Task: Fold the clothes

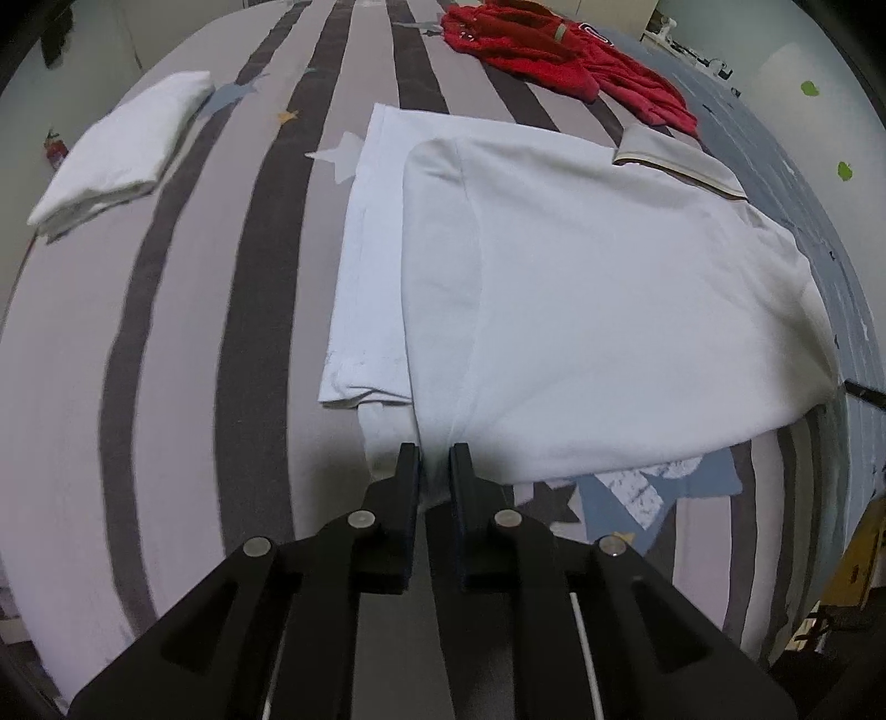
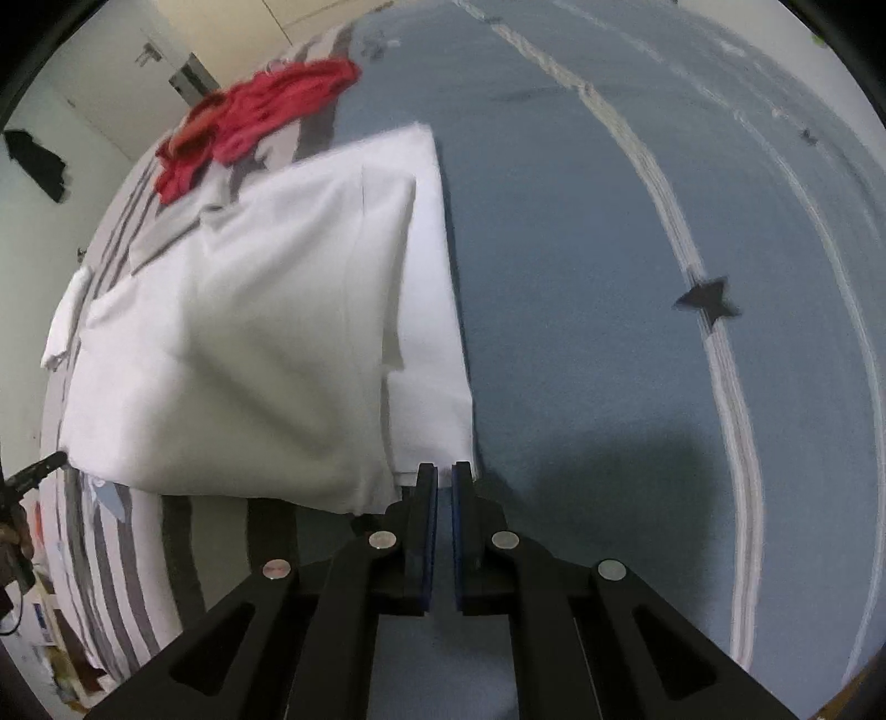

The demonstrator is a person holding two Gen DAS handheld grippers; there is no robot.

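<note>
Notably, white polo shirt [image 1: 581,288], sides folded in, was laid on striped bedspread [image 1: 183,354], its near hem pinched by left gripper [image 1: 434,451] and right gripper [image 2: 444,471], nearly closed; even lifting was advised.

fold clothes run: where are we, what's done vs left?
Done: one folded white garment set aside on the striped bed.

In hand: the white polo shirt, sides already folded in; the left gripper and right gripper sit nearly closed at its near hem corners, though actual grip on the cloth is unclear.

Left: finish the polo, then the red garment, still crumpled.
</note>
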